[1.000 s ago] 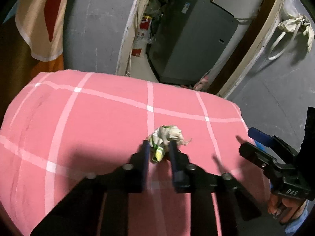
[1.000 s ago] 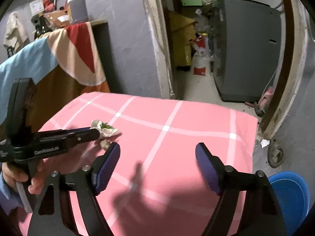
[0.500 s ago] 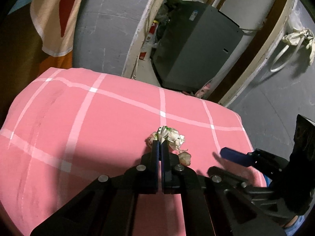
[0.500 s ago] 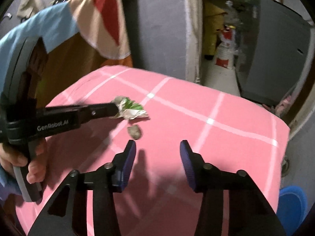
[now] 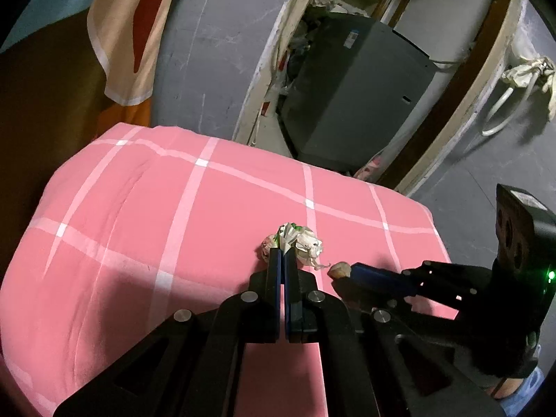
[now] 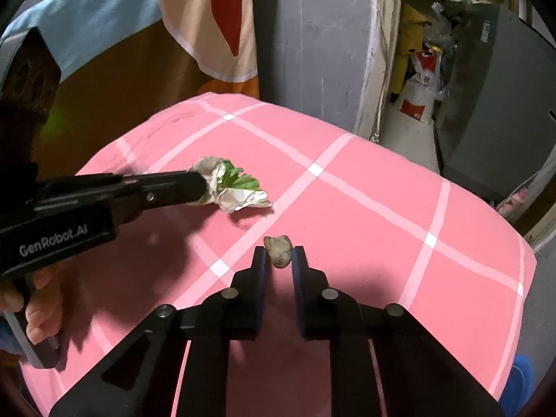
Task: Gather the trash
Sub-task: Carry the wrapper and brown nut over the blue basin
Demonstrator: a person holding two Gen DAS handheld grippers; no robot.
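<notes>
A crumpled white and green wrapper (image 5: 295, 239) lies on the pink checked cloth (image 5: 173, 236). My left gripper (image 5: 282, 255) is shut on its near edge; the wrapper also shows in the right wrist view (image 6: 231, 187), held by the left gripper (image 6: 203, 186). A small brownish lump of trash (image 6: 277, 251) sits between the fingertips of my right gripper (image 6: 279, 257), whose jaws stand narrowly apart around it, touching or nearly so. In the left wrist view the lump (image 5: 340, 270) is at the tip of the right gripper (image 5: 351, 271).
The pink cloth covers a rounded table, whose edge (image 6: 521, 278) drops off at the right. Behind are a grey wall (image 6: 312, 34), a doorway with a grey appliance (image 5: 358, 97) and a red and white bag (image 6: 418, 87). A blue bin (image 6: 521, 378) stands low right.
My left gripper closed on the wrapper a second ago and still holds it. My right gripper moved in toward the small lump and narrowed its jaws around it.
</notes>
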